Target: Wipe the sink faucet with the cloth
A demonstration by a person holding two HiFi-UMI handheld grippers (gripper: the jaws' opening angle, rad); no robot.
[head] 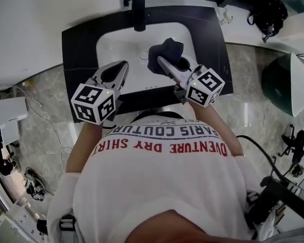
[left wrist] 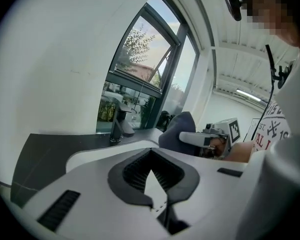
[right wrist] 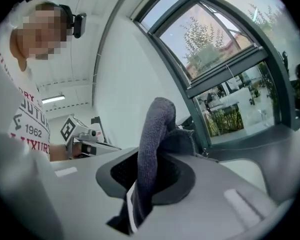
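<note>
The black faucet (head: 139, 13) stands at the far rim of the white sink (head: 116, 42), which is set in a black counter (head: 78, 44). My right gripper (head: 164, 64) is shut on a dark blue cloth (head: 165, 52) and holds it over the basin, right of and nearer than the faucet, not touching it. In the right gripper view the cloth (right wrist: 152, 144) stands up from between the jaws of the right gripper (right wrist: 149, 171). My left gripper (head: 122, 67) is shut and empty over the basin's near left. The left gripper view shows the left gripper (left wrist: 151, 159), the faucet (left wrist: 117, 126) and the cloth (left wrist: 177, 130).
A green bin (head: 288, 82) stands on the floor to the right, and a black bag (head: 266, 6) lies at the top right. A white box (head: 7, 116) and cables are on the floor at left. A window frame runs behind the faucet.
</note>
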